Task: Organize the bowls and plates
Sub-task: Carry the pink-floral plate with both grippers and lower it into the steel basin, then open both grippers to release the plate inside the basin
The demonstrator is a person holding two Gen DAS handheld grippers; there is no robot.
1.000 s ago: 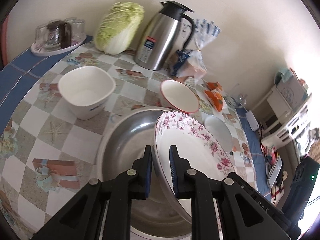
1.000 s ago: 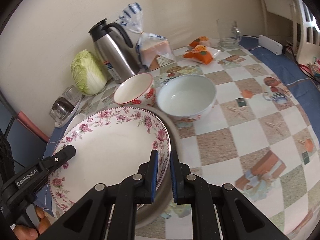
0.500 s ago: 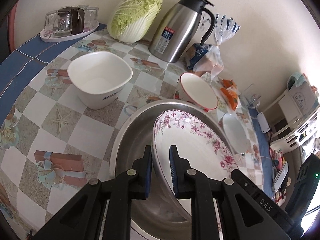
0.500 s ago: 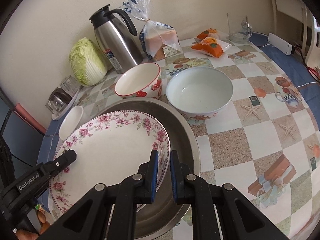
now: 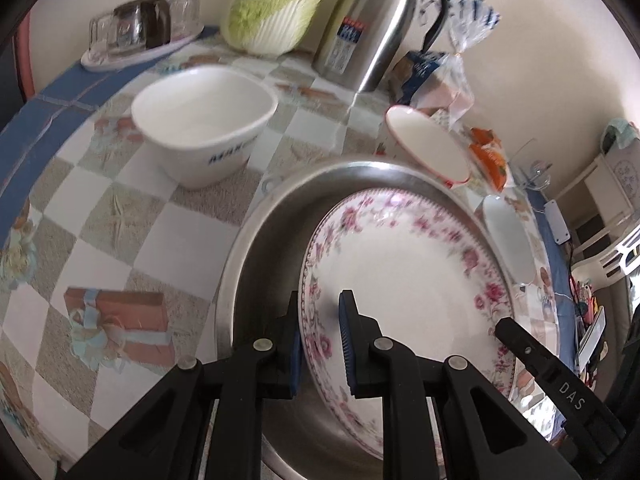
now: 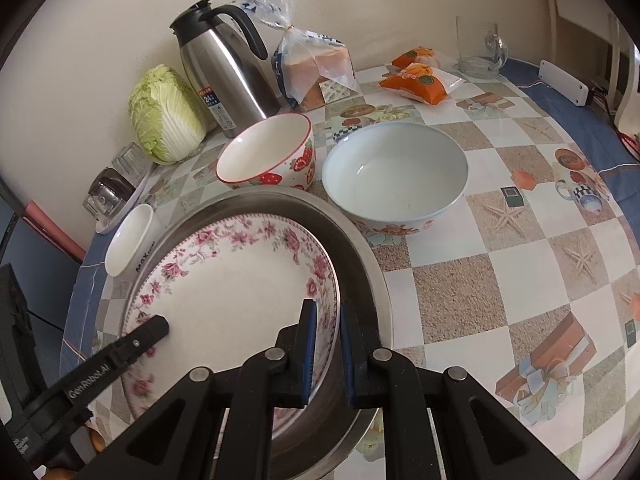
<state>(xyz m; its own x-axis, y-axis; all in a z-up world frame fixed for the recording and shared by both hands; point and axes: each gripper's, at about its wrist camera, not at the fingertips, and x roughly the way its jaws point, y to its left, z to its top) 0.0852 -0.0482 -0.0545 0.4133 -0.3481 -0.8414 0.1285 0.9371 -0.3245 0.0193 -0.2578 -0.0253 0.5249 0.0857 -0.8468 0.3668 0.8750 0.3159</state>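
Observation:
A floral-rimmed white plate point(image 5: 404, 276) point(image 6: 236, 280) lies low inside a large steel basin point(image 5: 256, 248) point(image 6: 360, 264). My left gripper point(image 5: 320, 340) is shut on the plate's near rim. My right gripper point(image 6: 326, 344) is shut on the opposite rim. A white square bowl point(image 5: 204, 120) point(image 6: 130, 240) stands left of the basin. A strawberry bowl point(image 6: 268, 152) point(image 5: 428, 144) and a pale blue bowl point(image 6: 396, 176) point(image 5: 508, 240) stand beyond it.
A steel thermos point(image 6: 224, 72), a cabbage point(image 6: 166, 112), bagged bread point(image 6: 312, 68), orange snack packs point(image 6: 416, 80) and a glass mug point(image 6: 478, 50) line the back by the wall. A tray of glasses point(image 5: 144, 36) sits at the far left corner.
Both grippers have lowered the plate from a tilted hold above the basin down into it, so it now lies nearly flat. Both stay shut on its rim.

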